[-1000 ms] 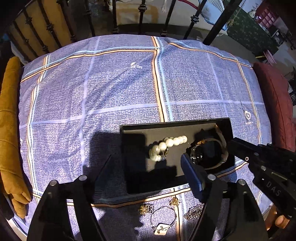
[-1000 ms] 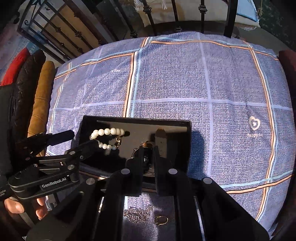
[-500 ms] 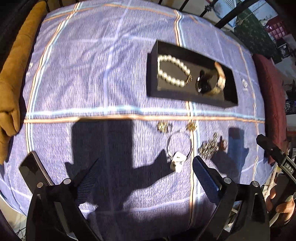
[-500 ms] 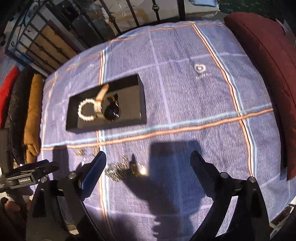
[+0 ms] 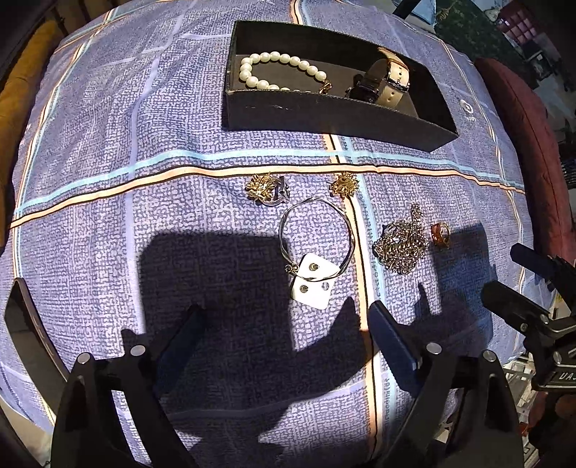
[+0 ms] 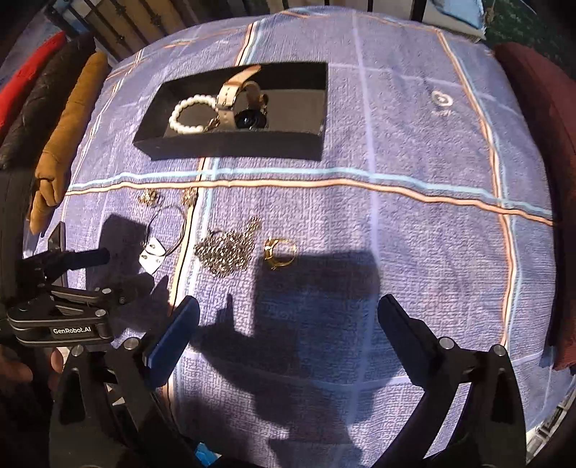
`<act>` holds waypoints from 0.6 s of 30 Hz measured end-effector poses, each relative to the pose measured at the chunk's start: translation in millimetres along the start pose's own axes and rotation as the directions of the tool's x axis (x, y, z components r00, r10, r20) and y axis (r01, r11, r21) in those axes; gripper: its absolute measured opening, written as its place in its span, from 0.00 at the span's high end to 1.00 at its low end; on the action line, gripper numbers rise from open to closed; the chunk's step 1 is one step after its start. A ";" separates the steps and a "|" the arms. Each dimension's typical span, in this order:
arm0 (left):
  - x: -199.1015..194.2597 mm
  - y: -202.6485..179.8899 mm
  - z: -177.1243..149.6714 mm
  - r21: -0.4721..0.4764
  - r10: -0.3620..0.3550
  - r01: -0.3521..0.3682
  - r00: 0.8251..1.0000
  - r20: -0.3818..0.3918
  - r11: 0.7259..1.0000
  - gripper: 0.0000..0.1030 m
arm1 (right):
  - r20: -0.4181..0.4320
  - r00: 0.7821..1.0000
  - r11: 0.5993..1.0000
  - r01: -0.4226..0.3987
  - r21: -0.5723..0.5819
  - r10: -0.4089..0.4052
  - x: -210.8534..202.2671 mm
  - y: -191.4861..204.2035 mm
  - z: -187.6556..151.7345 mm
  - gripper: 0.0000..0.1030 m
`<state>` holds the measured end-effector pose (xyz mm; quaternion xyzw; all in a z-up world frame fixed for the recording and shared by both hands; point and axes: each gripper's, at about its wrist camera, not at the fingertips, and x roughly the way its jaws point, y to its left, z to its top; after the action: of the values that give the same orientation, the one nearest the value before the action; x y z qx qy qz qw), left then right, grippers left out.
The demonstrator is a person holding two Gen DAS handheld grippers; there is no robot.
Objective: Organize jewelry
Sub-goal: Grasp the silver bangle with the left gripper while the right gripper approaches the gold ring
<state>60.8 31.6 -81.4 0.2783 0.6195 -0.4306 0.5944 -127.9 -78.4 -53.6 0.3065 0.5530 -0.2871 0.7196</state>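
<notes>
A black tray (image 5: pixel 324 115) (image 6: pixel 230 145) holds a pearl bracelet (image 5: pixel 277 57) (image 6: pixel 180 115) and a watch with a beige strap (image 5: pixel 381 79) (image 6: pixel 248 115). On the blue checked cloth in front of it lie two gold earrings (image 5: pixel 262 187), a silver bangle on a white card (image 5: pixel 313 280), a heap of chain (image 5: pixel 401 244) (image 6: pixel 226 252) and a gold ring (image 5: pixel 440 234) (image 6: pixel 280 248). My left gripper (image 5: pixel 284 311) hovers just short of the card, its jaws closing with nothing between them. My right gripper (image 6: pixel 288 304) hangs short of the ring, jaws opening and empty.
A dark red cushion (image 6: pixel 540 108) lines the right side and a mustard cushion (image 6: pixel 64 144) the left. A flat dark slab (image 5: pixel 21 324) lies at the cloth's near left edge. Black metal rails (image 6: pixel 136 21) stand beyond the far edge.
Both grippers drew back from the tray toward the near edge and sank a little. The right gripper, shut on the watch over the tray, opened and left it there.
</notes>
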 end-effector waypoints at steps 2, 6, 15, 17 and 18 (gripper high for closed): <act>3.1 1.4 2.5 -0.022 -0.008 0.008 1.000 0.002 1.000 0.15 | -0.004 1.000 1.000 0.014 -0.009 -0.014 -0.8 -3.2 1.4 0.05; 9.3 -4.4 13.2 -0.061 0.016 -0.015 1.000 0.005 0.998 0.14 | -0.005 1.000 1.000 0.005 0.028 -0.005 -2.1 -13.7 4.1 0.05; 36.5 -43.5 40.8 -0.037 0.195 -0.195 0.981 -0.005 0.980 0.10 | -0.024 1.000 1.000 0.013 0.026 -0.013 4.4 -23.8 9.6 0.05; 40.8 -49.7 45.6 -0.040 0.220 -0.220 0.975 0.002 0.975 0.08 | -0.028 0.999 1.000 0.019 0.021 -0.019 7.5 -24.8 10.2 0.05; 41.6 -52.1 46.9 -0.040 0.226 -0.226 0.974 0.008 0.973 0.08 | -0.031 0.999 1.000 0.019 0.015 -0.019 9.7 -24.5 11.0 0.05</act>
<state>33.7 -40.6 -107.8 0.3329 0.5884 -0.3499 0.6485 -137.4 -103.3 -63.8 0.3113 0.5647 -0.2935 0.7058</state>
